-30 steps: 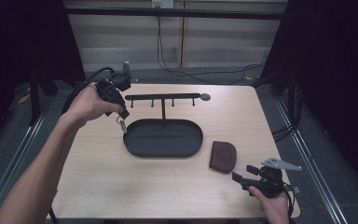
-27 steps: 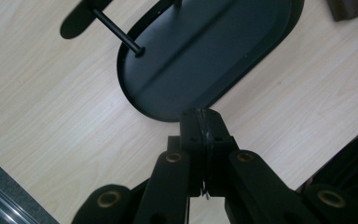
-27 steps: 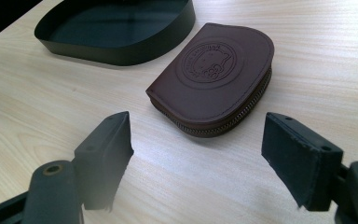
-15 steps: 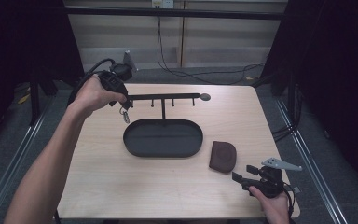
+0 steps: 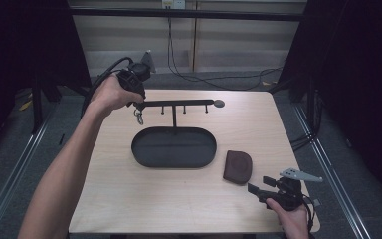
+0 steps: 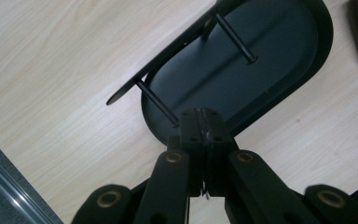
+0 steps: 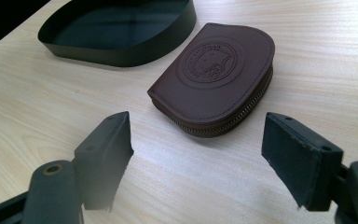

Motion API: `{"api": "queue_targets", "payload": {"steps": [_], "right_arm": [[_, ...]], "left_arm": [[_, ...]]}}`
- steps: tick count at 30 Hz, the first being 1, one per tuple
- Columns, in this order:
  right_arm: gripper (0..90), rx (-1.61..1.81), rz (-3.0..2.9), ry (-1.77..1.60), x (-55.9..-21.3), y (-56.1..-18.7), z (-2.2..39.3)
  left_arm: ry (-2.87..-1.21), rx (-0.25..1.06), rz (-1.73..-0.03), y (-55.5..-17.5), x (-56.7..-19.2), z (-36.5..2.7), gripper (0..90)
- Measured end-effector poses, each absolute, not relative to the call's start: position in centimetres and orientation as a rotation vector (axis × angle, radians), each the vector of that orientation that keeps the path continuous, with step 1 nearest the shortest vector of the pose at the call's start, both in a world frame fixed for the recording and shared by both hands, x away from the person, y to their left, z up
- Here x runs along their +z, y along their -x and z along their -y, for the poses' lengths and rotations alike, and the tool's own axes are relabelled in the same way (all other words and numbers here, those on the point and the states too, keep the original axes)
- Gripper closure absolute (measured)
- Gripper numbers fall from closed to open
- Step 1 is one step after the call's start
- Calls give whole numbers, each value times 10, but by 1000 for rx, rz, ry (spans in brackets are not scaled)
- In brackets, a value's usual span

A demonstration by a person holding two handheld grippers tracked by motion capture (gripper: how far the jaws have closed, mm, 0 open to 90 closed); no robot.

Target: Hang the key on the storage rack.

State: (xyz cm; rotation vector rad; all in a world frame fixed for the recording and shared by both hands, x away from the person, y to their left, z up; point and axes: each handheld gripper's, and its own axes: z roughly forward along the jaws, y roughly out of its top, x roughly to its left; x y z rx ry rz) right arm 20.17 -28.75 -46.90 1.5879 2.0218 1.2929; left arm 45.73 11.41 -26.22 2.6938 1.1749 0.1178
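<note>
Left tool (image 5: 137, 102) up at the 10 o'clock part of the worktop (image 5: 129, 199), jaws pressed together on a small metal key ring (image 5: 139, 118) that dangles just under the left end of the black rack bar (image 5: 179, 103). In the left gripper view, same left tool (image 6: 204, 122) with pads shut tight, thin metal wire of the ring (image 6: 206, 190) peeking from the seam between them; bar (image 6: 168, 60) and its pegs just beyond the tips, oval black tray (image 6: 279, 79) below. Cannot tell whether ring touches the bar or a peg. Rack post rising from the tray (image 5: 144, 159) at worktop centre, bar level, round disc at its right end. Brown zip pouch (image 5: 238, 167) flat on the worktop at 4 o'clock from the tray, just beside its right rim, apart from it. Right tool (image 5: 259, 189) low at the 5 o'clock corner, jaws spread, nothing between them, pointing toward the pouch. Right gripper view: right tool (image 7: 198, 154) wide open, pouch (image 7: 214, 77) lying just ahead between the line of the two pads, embossed round stamp on top, zip along the near edge, tray (image 7: 121, 51) behind it at 11 o'clock. Pads clear of pouch.
</note>
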Motion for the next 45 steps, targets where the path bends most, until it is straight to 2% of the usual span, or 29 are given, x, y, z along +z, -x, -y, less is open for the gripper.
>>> {"api": "queue_targets", "payload": {"steps": [13,20,45], "right_arm": [[241,1301,-2029,-1587,-469,-202,288],[241,1304,-2032,-1582,-469,-201,287],[241,1296,-2042,-1580,-469,-202,287]], "left_arm": [[-2642,122,-1222,-478,-263,-118,892],[-2630,138,-1231,-479,-261,-115,892],[-2635,139,-1322,-479,-278,-143,887]]}}
